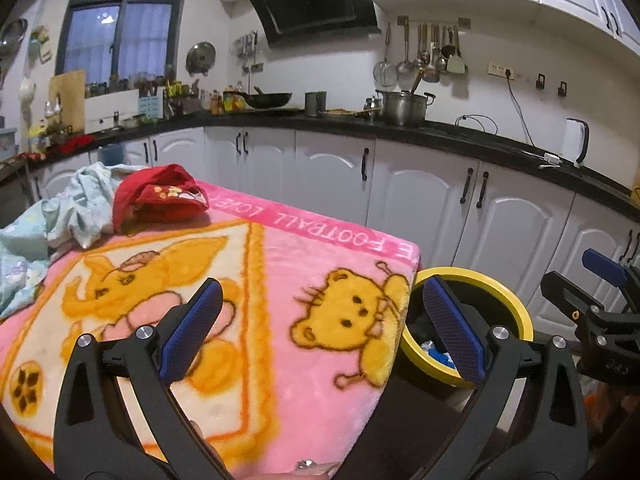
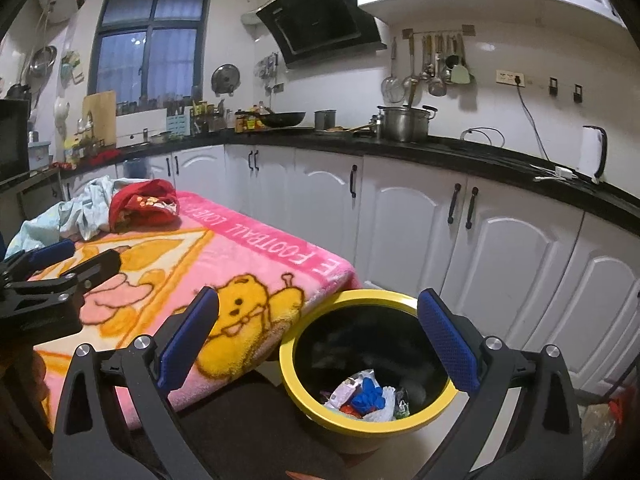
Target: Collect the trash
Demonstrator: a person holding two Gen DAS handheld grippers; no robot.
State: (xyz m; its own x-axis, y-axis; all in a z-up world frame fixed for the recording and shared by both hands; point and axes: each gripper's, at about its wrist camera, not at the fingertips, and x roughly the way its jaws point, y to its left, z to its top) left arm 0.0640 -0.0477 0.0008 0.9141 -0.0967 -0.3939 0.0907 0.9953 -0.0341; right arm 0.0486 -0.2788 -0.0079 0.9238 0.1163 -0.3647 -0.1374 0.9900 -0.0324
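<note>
Running along the walls, a glossy black counter (image 2: 460, 152) tops white panelled cabinets (image 2: 512, 248). A fluffy pink blanket (image 1: 280, 280) with yellow bears covers a flat table; a red cloth (image 1: 160, 196) and pale crumpled fabric (image 1: 76, 208) lie at its far end. Just beside the blanket's corner stands a round bin (image 2: 308, 396), yellow-rimmed, dark inside, with crumpled trash (image 2: 366, 396) at the bottom. Both the left hand-held gripper (image 1: 320, 332) and the right hand-held gripper (image 2: 320, 340) gape wide, textured blue pads (image 2: 448, 344) holding nothing.
</note>
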